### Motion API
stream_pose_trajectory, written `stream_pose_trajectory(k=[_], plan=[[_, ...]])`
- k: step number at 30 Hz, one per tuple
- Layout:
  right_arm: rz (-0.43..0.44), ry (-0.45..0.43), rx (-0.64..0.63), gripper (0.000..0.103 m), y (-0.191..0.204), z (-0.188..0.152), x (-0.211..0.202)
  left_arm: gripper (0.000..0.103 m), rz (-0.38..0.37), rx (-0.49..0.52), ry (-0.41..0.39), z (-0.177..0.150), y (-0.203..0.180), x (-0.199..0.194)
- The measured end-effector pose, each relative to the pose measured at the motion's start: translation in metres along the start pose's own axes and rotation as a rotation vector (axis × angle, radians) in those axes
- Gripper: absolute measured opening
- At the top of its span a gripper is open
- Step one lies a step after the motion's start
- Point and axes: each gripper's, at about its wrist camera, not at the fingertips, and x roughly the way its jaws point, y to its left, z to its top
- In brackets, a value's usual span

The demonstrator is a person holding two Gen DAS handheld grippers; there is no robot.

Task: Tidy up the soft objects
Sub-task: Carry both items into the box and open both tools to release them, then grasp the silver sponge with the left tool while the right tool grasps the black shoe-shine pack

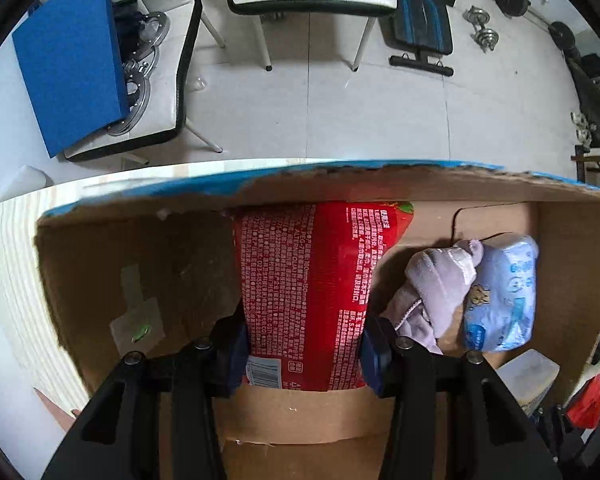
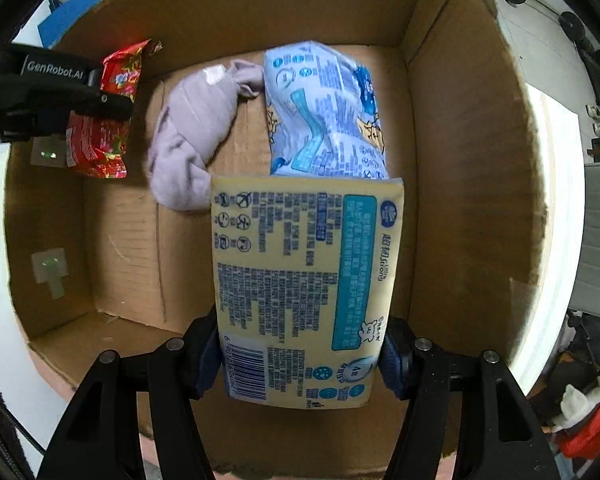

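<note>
Packing step: left tool (image 1: 304, 350) grips the red pack (image 1: 308, 292), right tool (image 2: 300, 356) the yellow tissue pack (image 2: 304, 280), both over the cardboard box (image 2: 460, 160). Next, probably lower and release.

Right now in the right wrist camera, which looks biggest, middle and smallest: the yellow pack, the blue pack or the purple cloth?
1. yellow pack, though it is nearest the camera
2. blue pack
3. purple cloth

Pale wood table (image 1: 16, 248) carries open cardboard box (image 1: 420, 188).
</note>
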Motion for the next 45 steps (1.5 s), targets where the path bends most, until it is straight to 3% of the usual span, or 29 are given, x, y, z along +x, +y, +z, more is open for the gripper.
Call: stream_pose_trajectory(k=[6,9,11,13,15,17,20,25,38,42,45], plan=[[-0.006,0.050,0.005,0.067,0.008,-0.001,0.018,0.044,0.000,0.009,0.052,0.003,-0.008,0.014],[0.010,0.048,0.016,0.070,0.006,-0.001,0.018,0.045,-0.043,-0.033,0.073,0.000,-0.003,0.012],[0.020,0.037,0.019,0.073,0.006,-0.002,0.012,0.052,-0.052,-0.048,0.068,-0.003,-0.001,0.005],[0.025,0.020,0.010,0.079,0.009,-0.003,0.001,0.066,-0.048,-0.047,0.039,-0.007,0.001,-0.007],[0.031,0.004,0.006,0.095,0.011,-0.005,-0.009,0.077,-0.042,-0.043,0.001,-0.013,0.003,-0.023],[0.022,-0.029,-0.002,0.103,0.014,-0.006,-0.020,0.088,-0.055,-0.050,-0.039,-0.023,0.006,-0.040],[0.006,-0.077,-0.010,0.103,0.015,-0.012,-0.035,0.101,-0.055,-0.050,-0.098,-0.038,0.010,-0.061],[-0.027,-0.129,-0.032,0.103,0.014,-0.021,-0.051,0.101,-0.025,-0.049,-0.196,-0.078,0.012,-0.088],[0.088,-0.227,-0.017,0.103,0.021,-0.055,-0.095,0.101,-0.011,-0.026,-0.367,-0.171,0.010,-0.126],[0.163,-0.259,0.006,0.103,0.027,-0.089,-0.115,0.101,0.053,-0.034,-0.468,-0.208,0.033,-0.146],[0.179,-0.264,0.022,0.103,0.033,-0.120,-0.112,0.102,0.091,-0.056,-0.474,-0.237,0.064,-0.140]])
